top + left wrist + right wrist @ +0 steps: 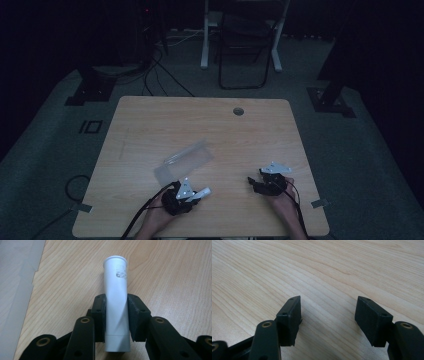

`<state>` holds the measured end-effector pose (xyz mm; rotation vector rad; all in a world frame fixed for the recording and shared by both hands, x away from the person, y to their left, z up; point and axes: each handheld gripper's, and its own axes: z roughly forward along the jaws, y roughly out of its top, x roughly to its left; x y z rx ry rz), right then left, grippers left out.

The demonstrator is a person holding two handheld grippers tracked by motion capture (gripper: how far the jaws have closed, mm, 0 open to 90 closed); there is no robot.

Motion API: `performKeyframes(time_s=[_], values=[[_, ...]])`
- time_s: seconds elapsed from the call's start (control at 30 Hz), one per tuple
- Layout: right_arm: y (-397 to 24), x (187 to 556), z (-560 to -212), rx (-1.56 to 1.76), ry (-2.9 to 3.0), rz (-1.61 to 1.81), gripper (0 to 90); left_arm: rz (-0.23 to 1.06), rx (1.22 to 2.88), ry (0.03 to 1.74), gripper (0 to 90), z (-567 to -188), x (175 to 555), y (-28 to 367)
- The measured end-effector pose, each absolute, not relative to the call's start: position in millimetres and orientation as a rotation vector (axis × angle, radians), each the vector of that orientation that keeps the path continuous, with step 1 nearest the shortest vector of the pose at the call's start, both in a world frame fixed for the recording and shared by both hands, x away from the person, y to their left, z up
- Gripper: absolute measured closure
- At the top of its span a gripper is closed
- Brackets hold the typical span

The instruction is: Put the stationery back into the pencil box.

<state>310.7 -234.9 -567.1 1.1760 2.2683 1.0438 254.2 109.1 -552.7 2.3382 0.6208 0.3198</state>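
Left gripper (116, 318) clamps white tube (116, 297) mid-body above table (175, 277), right gripper (328, 315) open, empty; likely keep squeeze light, tube level, approaching clear bag (185, 161).

Dim high view: wooden table (150, 120) with a round grommet hole (238, 111) near the far edge and a clear plastic bag (183, 160) lying flat mid-table. Left gripper (192, 192) at the near edge, just below the bag, white tube (201, 193) sticking out of it to the right. Right gripper (256, 180) well apart to the right, low over bare wood, nothing visible in it.
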Motion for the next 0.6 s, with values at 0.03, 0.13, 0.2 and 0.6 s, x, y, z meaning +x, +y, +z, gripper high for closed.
performKeyframes(time_s=[0.03, 0.13, 0.2, 0.6], values=[[-234.9, 310.7, -567.1, 1.176, 2.268, 1.044, 37.7, 0.321, 2.340, 0.620, 70.1, -552.5, 254.3, 108.6], [-234.9, 310.7, -567.1, 1.176, 2.268, 1.044, 37.7, 0.323, 2.335, 0.618, 70.4, -553.0, 253.9, 107.8], [-234.9, 310.8, -567.1, 1.175, 2.269, 1.044, 37.7, 0.324, 2.330, 0.619, 70.5, -553.3, 253.6, 107.9], [-235.0, 310.9, -567.1, 1.174, 2.270, 1.045, 37.7, 0.339, 2.325, 0.603, 70.6, -547.1, 250.8, 107.7]])
